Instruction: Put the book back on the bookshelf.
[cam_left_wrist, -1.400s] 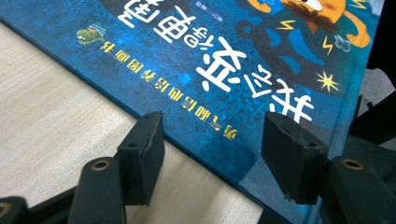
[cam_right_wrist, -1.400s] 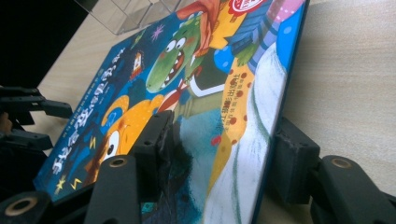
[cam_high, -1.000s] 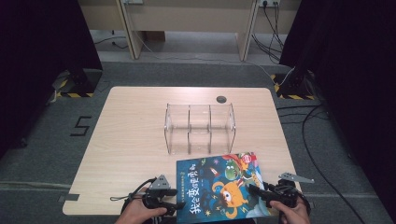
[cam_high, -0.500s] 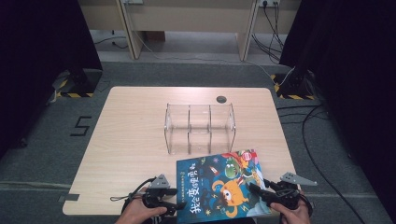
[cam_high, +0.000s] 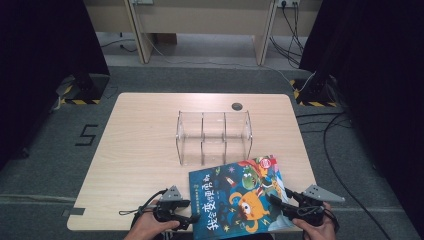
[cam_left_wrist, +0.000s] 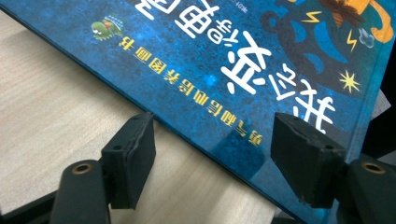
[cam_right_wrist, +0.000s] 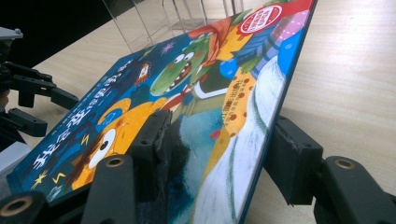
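Note:
A blue picture book (cam_high: 239, 197) with cartoon monsters lies tilted at the table's front edge, its near end past the edge. My left gripper (cam_high: 189, 212) sits at its left edge. In the left gripper view the gripper (cam_left_wrist: 215, 149) has just been opening, and its pads stand clear of the book's edge (cam_left_wrist: 196, 140) between them. My right gripper (cam_high: 282, 200) is at the near right corner. In the right gripper view the gripper (cam_right_wrist: 219, 144) has one pad on the cover (cam_right_wrist: 205, 79) and the other against the raised edge.
A clear plastic organiser (cam_high: 214, 136) with three compartments stands mid-table just beyond the book. A round cable hole (cam_high: 237, 106) lies behind it. Bare wooden table (cam_high: 145, 150) stretches to the left. Cables run on the floor at the right (cam_high: 330, 140).
The book and both hands stay about where they were at the front edge. The right gripper has shifted slightly.

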